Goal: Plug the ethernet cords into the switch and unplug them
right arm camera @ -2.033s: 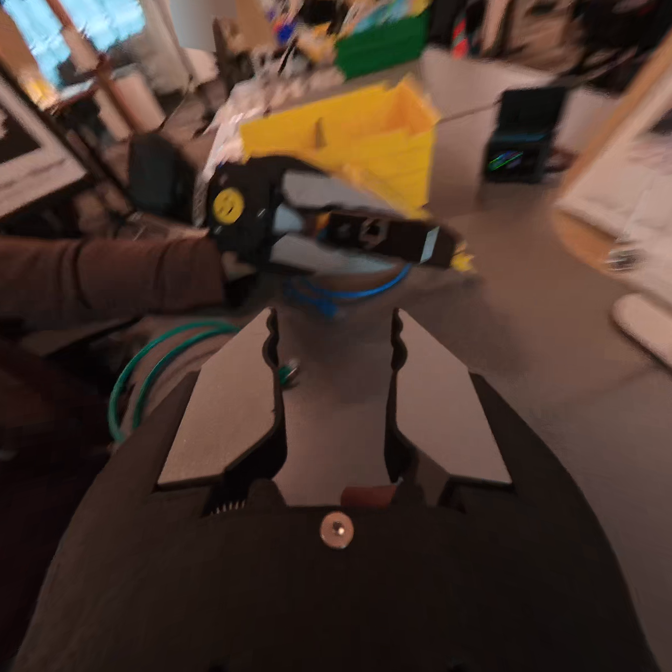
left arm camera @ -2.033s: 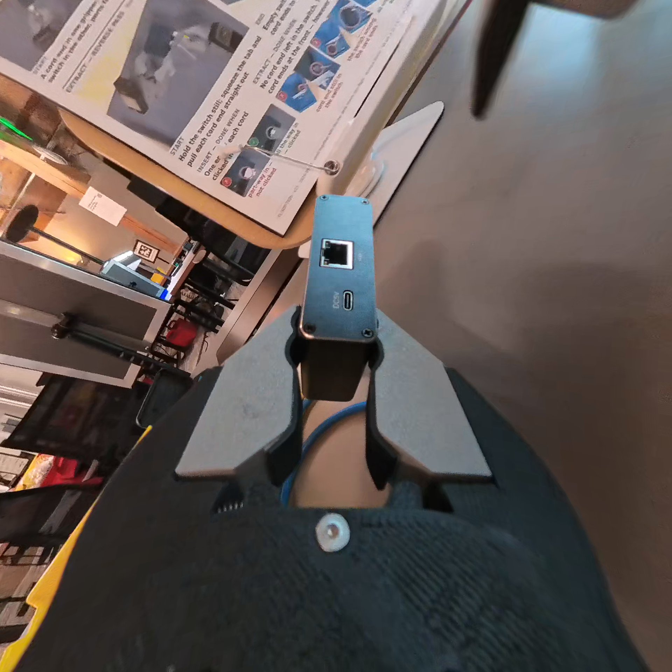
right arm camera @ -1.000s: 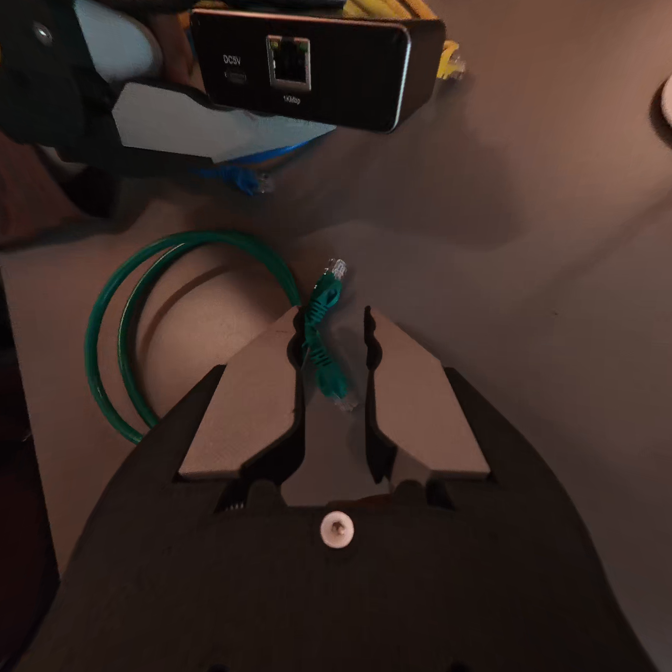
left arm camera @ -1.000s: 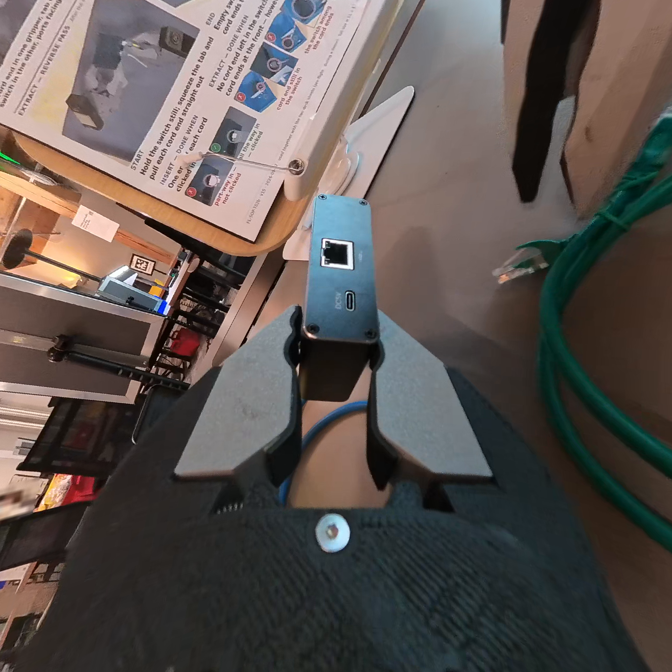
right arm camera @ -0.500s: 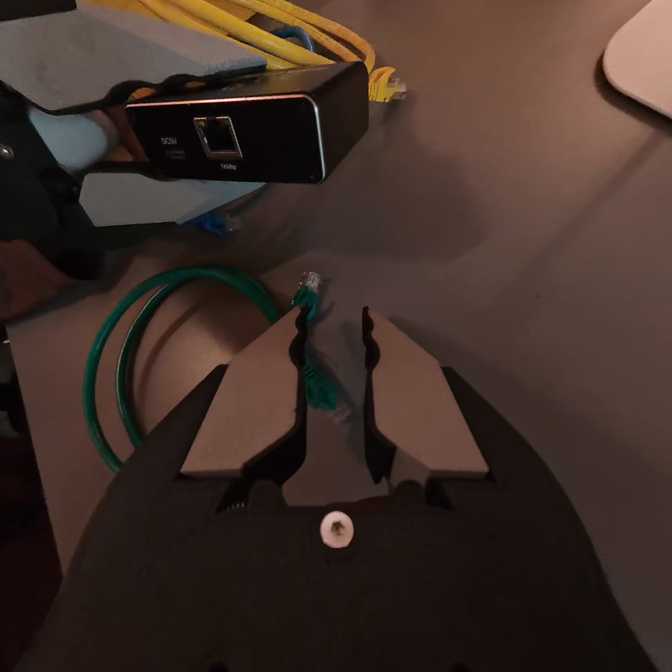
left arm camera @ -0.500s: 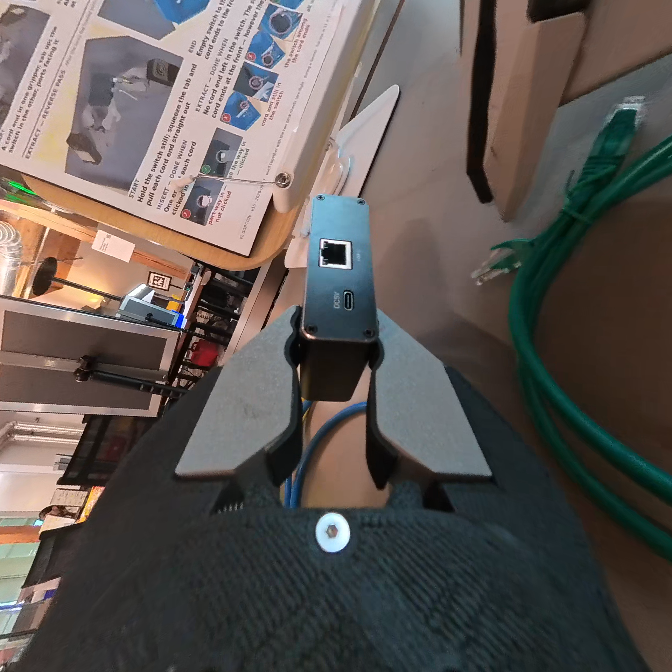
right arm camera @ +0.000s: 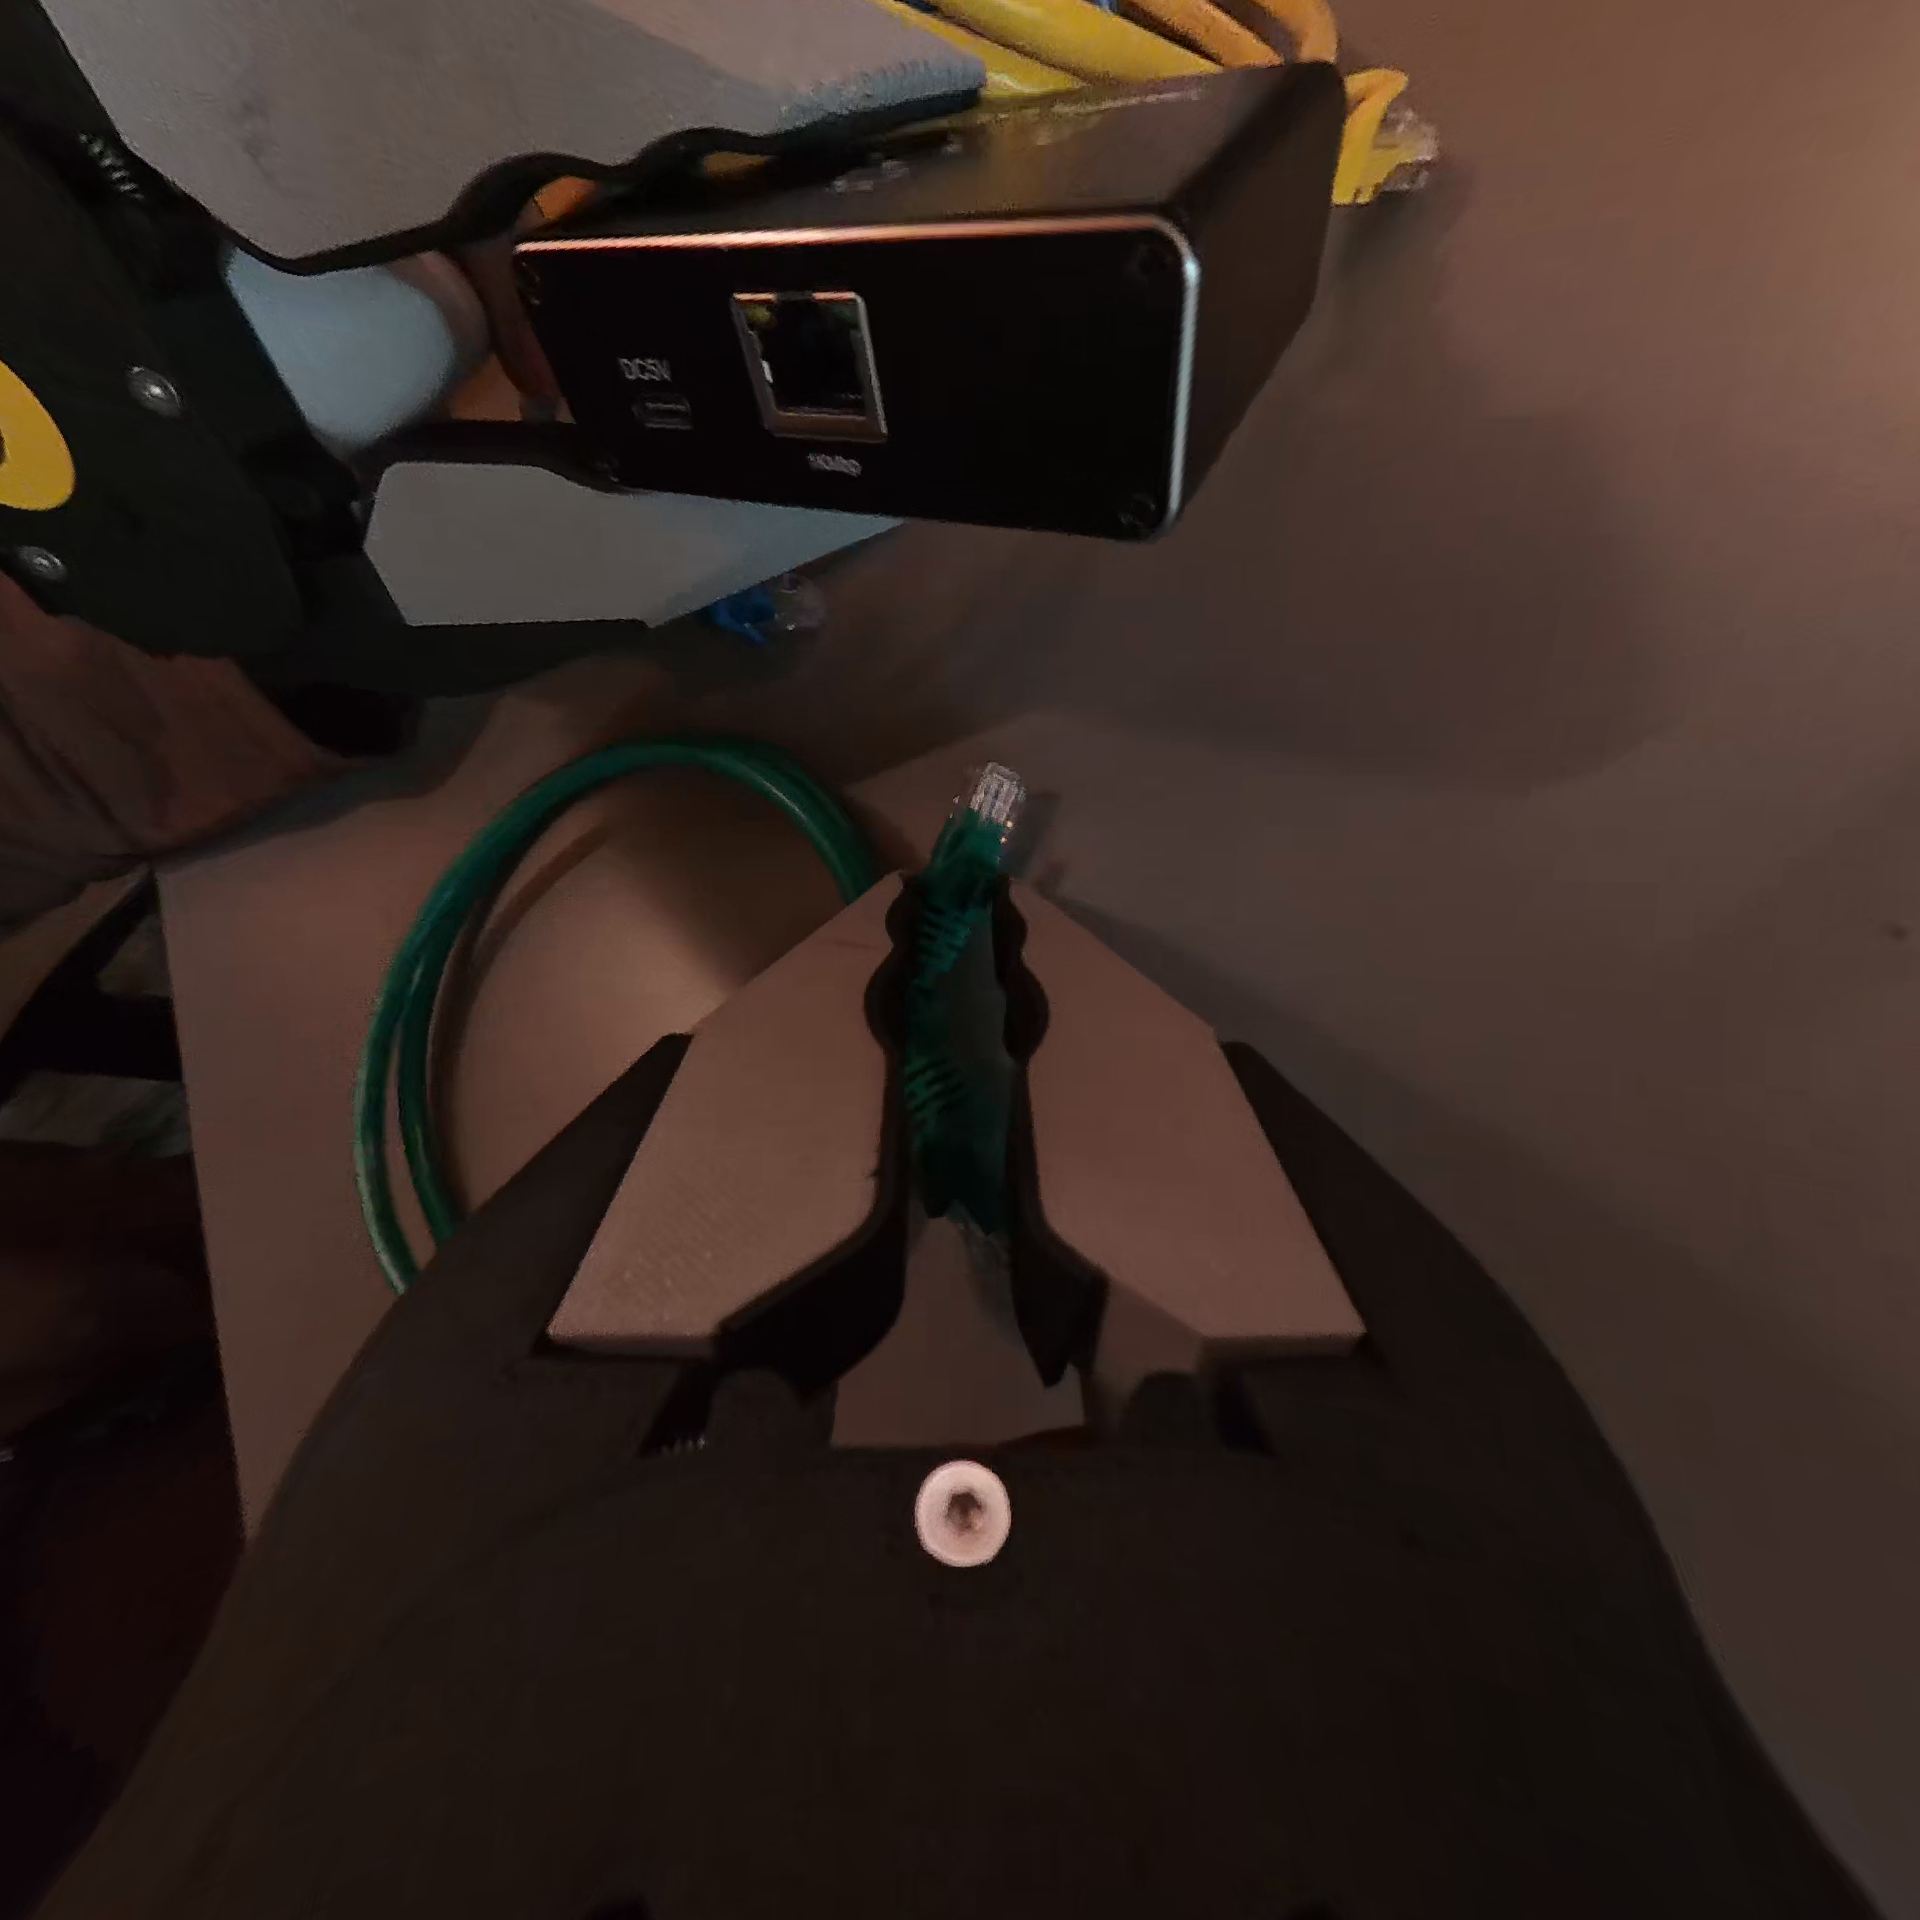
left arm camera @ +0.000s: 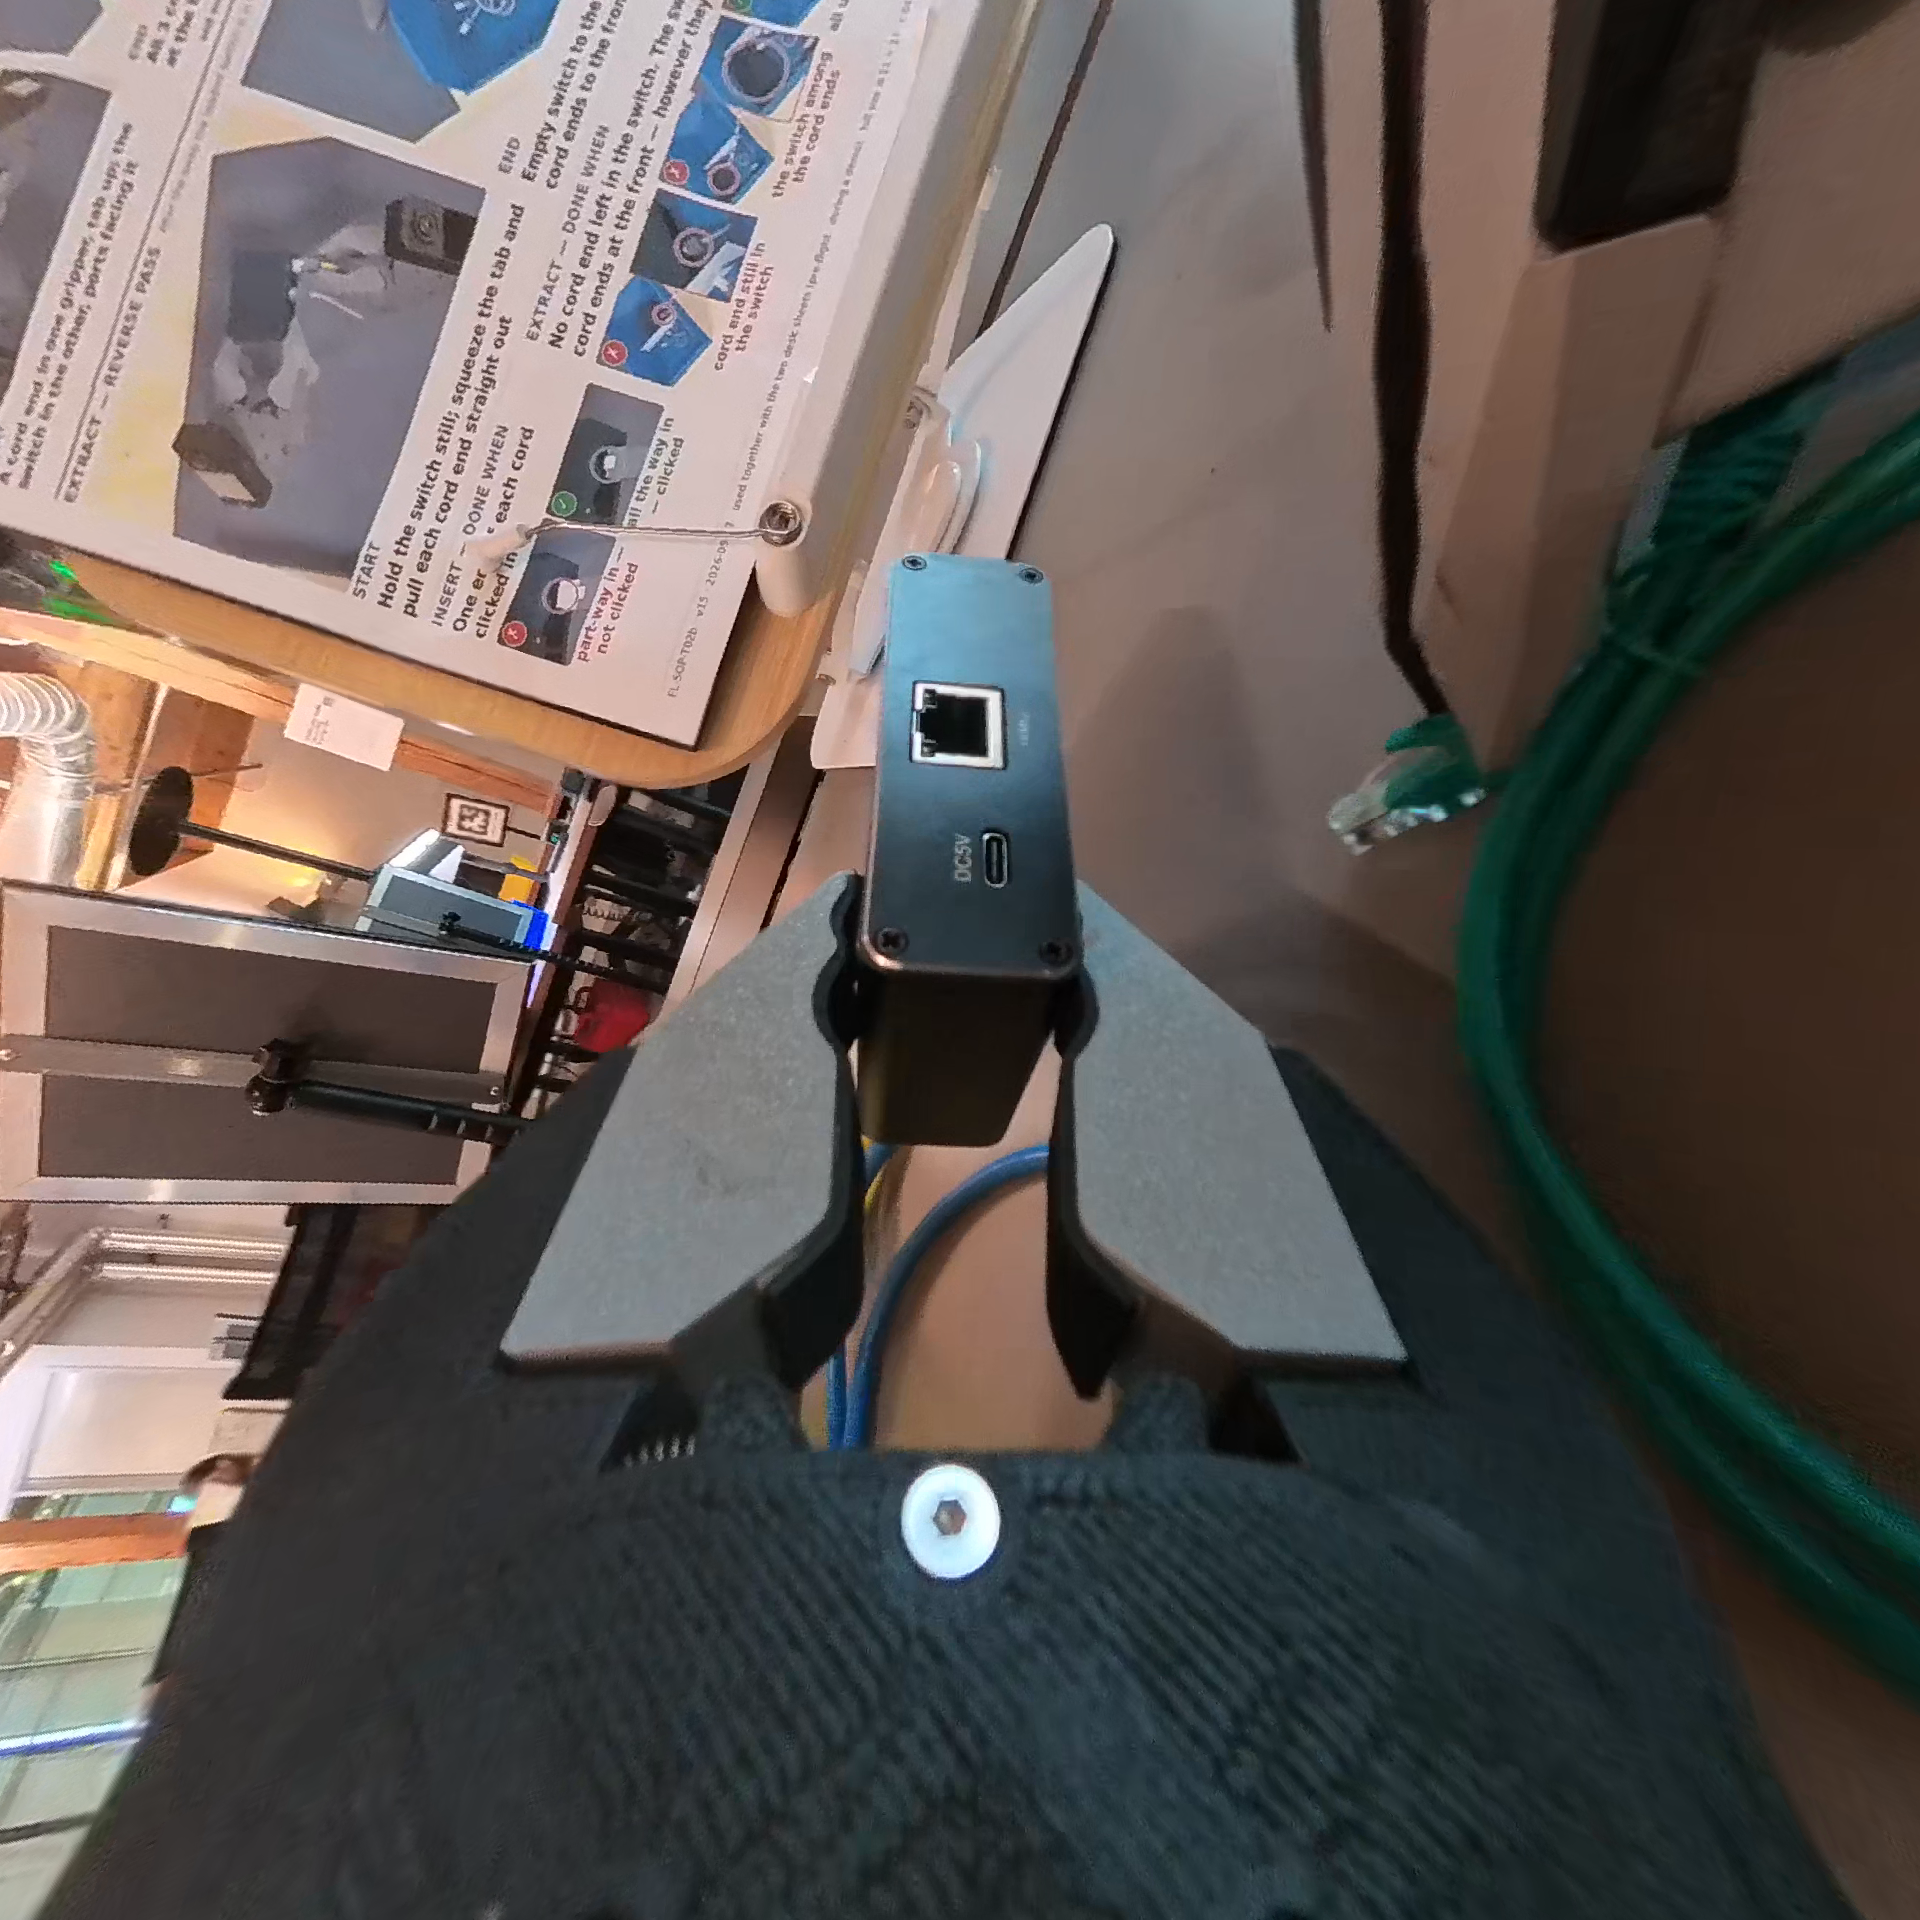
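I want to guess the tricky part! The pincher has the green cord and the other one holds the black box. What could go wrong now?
1. The right gripper pinches the green cord behind its clear plug, which looks tilted, so it may miss the port.
2. The left gripper holds the black box by one end only; a push could twist it.
3. The cord's loop lies on the table and could drag.

- A black switch (right arm camera: 873,374) with a silver-rimmed port is seen.
- A green ethernet cord (right arm camera: 940,977) ends in a clear plug.
- Yellow cords (right arm camera: 1143,31) and a blue cord (left arm camera: 883,1278) are shown.
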Available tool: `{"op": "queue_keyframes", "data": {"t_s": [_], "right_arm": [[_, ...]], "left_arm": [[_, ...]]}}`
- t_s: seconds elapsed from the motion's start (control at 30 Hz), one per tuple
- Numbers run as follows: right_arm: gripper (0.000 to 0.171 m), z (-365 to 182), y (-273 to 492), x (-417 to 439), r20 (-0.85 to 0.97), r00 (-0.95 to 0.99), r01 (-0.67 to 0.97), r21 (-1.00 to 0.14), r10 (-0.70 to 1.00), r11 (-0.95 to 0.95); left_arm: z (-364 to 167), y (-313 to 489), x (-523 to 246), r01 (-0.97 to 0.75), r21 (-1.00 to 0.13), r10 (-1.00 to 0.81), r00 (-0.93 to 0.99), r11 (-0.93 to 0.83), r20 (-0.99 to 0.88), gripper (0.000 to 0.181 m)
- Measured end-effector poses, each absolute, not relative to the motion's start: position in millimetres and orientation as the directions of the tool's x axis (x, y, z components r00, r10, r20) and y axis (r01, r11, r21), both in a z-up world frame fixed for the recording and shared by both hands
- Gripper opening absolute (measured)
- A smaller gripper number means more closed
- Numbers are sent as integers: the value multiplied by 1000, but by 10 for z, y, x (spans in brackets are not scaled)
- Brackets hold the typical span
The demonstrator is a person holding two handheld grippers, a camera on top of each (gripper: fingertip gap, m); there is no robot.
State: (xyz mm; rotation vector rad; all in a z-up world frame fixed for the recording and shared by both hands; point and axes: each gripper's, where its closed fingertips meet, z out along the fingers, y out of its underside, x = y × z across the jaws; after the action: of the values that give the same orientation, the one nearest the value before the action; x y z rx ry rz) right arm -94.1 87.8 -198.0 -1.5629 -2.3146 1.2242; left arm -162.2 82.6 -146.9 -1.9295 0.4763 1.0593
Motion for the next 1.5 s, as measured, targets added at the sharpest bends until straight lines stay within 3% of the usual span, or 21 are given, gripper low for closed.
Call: {"op": "queue_keyframes", "data": {"t_s": [0.23,0.33,0.6,0.93,1.23,1.5], "right_arm": [[10,-1693,925,-1075,64,-487,539,-763,871,357],[10,-1511,861,-1065,114,-492,461,-807,863,370],[10,-1561,993,-1067,179,-444,496,-767,878,407],[9,-1546,951,-988,66,-497,513,-782,865,354],[10,-1593,937,-915,61,-564,507,-762,824,403],[9,-1491,905,-841,-35,-600,493,-803,799,334]], "left_arm": [[-1504,802,-1723,-683,-360,29,445,-635,-895,32],[-1538,805,-1751,-691,-276,-3,374,-668,-928,32],[-1627,870,-1629,-730,-120,-103,254,-673,-962,32],[-1645,911,-1468,-754,-78,-142,221,-652,-965,32],[-1638,894,-1316,-792,-145,-155,289,-593,-945,33],[-1602,887,-1196,-820,-207,-160,338,-533,-928,33]]}}
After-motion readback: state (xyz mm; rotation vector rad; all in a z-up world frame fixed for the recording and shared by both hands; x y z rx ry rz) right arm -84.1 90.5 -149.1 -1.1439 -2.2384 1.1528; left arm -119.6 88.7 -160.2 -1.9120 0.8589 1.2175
